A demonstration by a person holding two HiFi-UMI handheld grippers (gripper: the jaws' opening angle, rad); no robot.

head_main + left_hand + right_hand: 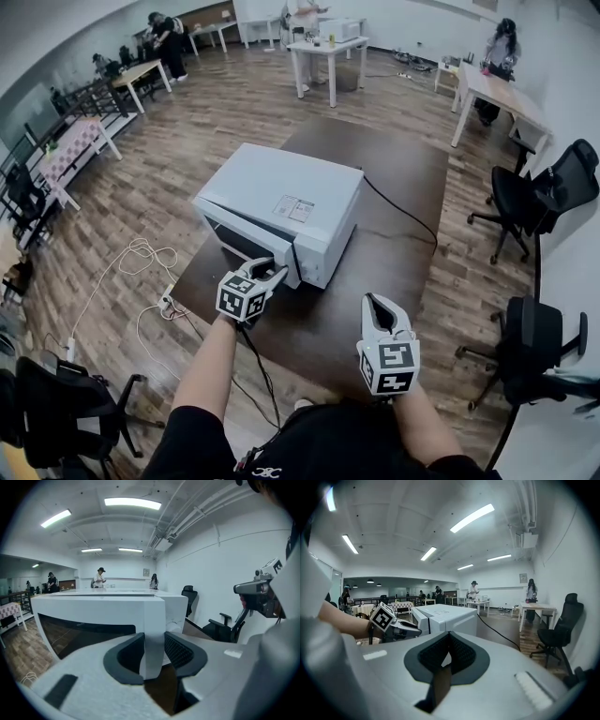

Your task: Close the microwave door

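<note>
Centrally, the left gripper point(277, 273) clamps the free edge of the microwave door point(242, 242); lower right, the right gripper point(376, 302) hangs with its jaws together, empty.

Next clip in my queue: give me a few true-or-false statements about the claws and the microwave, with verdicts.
1. The left claw has the edge of the microwave door between its jaws. True.
2. The right claw grips the black cable. False: its jaws are together on nothing, above the table.
3. The microwave stands on the floor. False: it stands on the dark table.
4. The black cable runs from behind the microwave across the table. True.
</note>
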